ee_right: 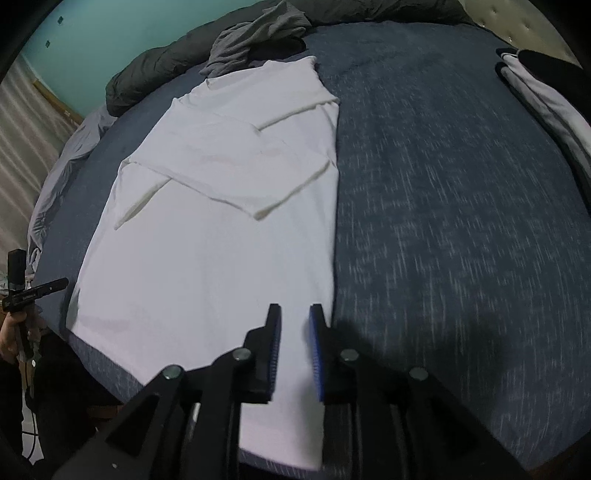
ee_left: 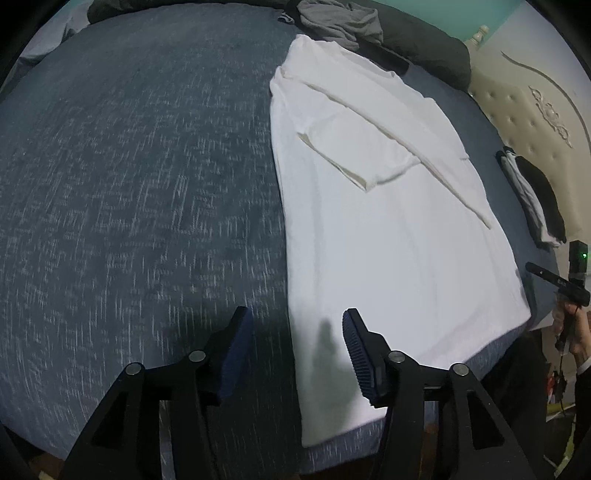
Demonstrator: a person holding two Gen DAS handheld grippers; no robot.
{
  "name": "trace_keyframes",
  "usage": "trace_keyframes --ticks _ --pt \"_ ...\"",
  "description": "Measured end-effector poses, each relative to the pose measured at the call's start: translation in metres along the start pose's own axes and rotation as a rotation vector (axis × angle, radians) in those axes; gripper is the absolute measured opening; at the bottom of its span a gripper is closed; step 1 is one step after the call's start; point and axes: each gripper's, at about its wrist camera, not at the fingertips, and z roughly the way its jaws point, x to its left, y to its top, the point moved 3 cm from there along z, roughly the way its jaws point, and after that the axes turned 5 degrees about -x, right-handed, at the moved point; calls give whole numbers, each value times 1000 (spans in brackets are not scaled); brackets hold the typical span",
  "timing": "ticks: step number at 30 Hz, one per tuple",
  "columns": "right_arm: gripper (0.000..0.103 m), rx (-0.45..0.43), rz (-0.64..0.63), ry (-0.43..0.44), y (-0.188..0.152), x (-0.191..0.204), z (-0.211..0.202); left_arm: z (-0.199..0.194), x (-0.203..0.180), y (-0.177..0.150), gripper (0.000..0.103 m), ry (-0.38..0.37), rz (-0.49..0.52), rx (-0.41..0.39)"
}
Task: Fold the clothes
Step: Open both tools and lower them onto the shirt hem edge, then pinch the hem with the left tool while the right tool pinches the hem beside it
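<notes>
A white T-shirt (ee_left: 388,229) lies flat on the dark blue bed (ee_left: 129,166), its sleeves folded inward over the chest. My left gripper (ee_left: 297,321) hangs open just above the shirt's near left edge, with nothing between its blue pads. In the right wrist view the same T-shirt (ee_right: 207,229) fills the left half of the bed (ee_right: 461,184). My right gripper (ee_right: 295,312) hovers over the shirt's near right edge. Its jaws stand a narrow gap apart, and no cloth is pinched between them.
A crumpled grey garment (ee_left: 340,22) and a dark duvet (ee_left: 424,44) lie at the far end of the bed. A folded black and white stack (ee_left: 532,195) sits beside the cream tufted headboard (ee_left: 535,107). A hand (ee_left: 580,332) shows past the bed's near edge.
</notes>
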Motion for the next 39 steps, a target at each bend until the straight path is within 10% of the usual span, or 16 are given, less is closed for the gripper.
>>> trace_keyframes --ticks 39 --pt "28 58 33 -22 -51 -14 -6 43 -22 -30 85 74 94 80"
